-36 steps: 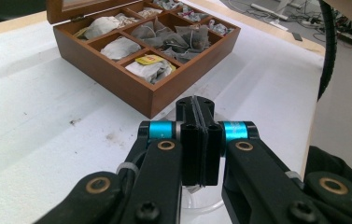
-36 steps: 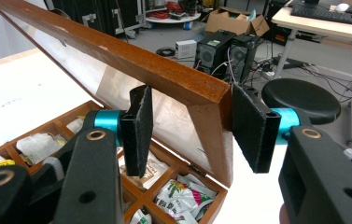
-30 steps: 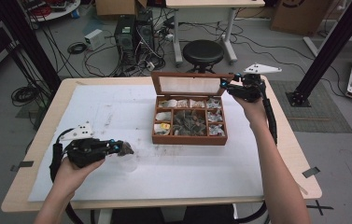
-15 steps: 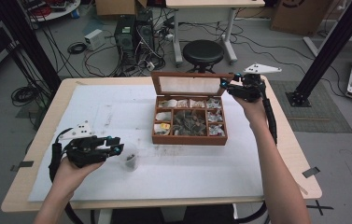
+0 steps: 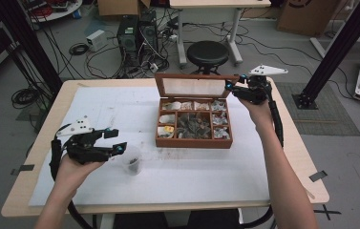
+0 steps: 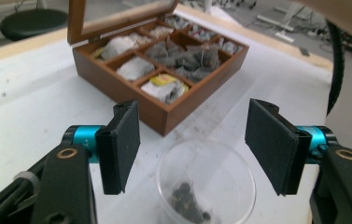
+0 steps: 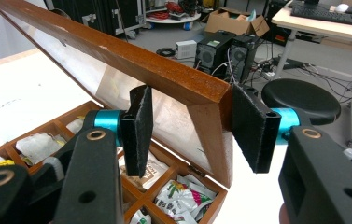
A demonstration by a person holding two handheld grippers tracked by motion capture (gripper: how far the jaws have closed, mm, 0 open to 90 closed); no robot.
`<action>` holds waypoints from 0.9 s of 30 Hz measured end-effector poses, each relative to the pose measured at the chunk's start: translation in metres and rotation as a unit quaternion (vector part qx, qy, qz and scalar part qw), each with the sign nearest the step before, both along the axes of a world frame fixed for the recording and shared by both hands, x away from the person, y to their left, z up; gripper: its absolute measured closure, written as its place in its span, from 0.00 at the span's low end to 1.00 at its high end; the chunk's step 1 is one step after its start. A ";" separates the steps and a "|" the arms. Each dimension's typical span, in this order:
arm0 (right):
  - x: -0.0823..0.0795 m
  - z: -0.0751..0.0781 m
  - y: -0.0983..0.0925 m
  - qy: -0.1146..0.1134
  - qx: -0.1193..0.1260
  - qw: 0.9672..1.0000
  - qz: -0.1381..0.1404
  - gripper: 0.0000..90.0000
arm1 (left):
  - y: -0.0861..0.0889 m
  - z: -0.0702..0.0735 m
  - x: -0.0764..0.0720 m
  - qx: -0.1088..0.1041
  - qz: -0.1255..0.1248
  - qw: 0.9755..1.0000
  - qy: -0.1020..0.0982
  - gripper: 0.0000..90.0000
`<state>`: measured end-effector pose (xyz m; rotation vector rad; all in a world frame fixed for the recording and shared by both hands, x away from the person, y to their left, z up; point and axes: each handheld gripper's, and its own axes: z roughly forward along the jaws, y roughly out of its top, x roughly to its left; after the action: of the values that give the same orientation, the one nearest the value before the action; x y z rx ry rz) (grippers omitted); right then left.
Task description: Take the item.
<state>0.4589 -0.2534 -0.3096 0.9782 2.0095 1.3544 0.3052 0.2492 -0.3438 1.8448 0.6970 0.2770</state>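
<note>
A clear plastic cup (image 5: 132, 161) with dark bits at its bottom stands on the white sheet at the front left. My left gripper (image 5: 117, 140) is open beside it. In the left gripper view its jaws have just been opening and stand wide on either side of the cup (image 6: 206, 182), pads off it. A wooden box (image 5: 194, 141) of tea bags (image 5: 194, 124) sits mid-table, its glass lid (image 5: 194, 87) raised. My right gripper (image 5: 231, 89) is shut on the lid's right corner. In the right gripper view the lid (image 7: 117, 51) runs between the pads of this gripper (image 7: 190, 116).
A white sheet (image 5: 120, 109) covers most of the wooden table. Behind the table stand a black stool (image 5: 207, 53), computer towers (image 5: 137, 31) and loose cables on the floor. A black frame post (image 5: 344, 43) rises at the back right.
My left gripper has opened and let go of the cup, which now stands on the sheet by its jaws. The right gripper and the lid have not moved.
</note>
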 end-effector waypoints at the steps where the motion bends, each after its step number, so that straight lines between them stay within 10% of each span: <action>1: 0.000 0.000 0.000 0.000 0.000 1.000 0.000 0.57 | 0.000 0.002 0.001 -0.001 0.003 1.000 -0.004 0.38; 15: 0.000 0.000 0.000 0.000 0.001 1.000 0.000 0.57 | -0.007 0.017 0.022 0.002 0.003 0.997 -0.076 0.33; 27: 0.000 0.000 0.000 0.000 0.001 1.000 0.002 0.57 | -0.002 0.014 0.026 -0.005 0.027 0.996 -0.083 0.33</action>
<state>0.4591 -0.2537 -0.3099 0.9759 2.0117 1.3598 0.3314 0.2468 -0.3294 1.7718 0.6330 0.4570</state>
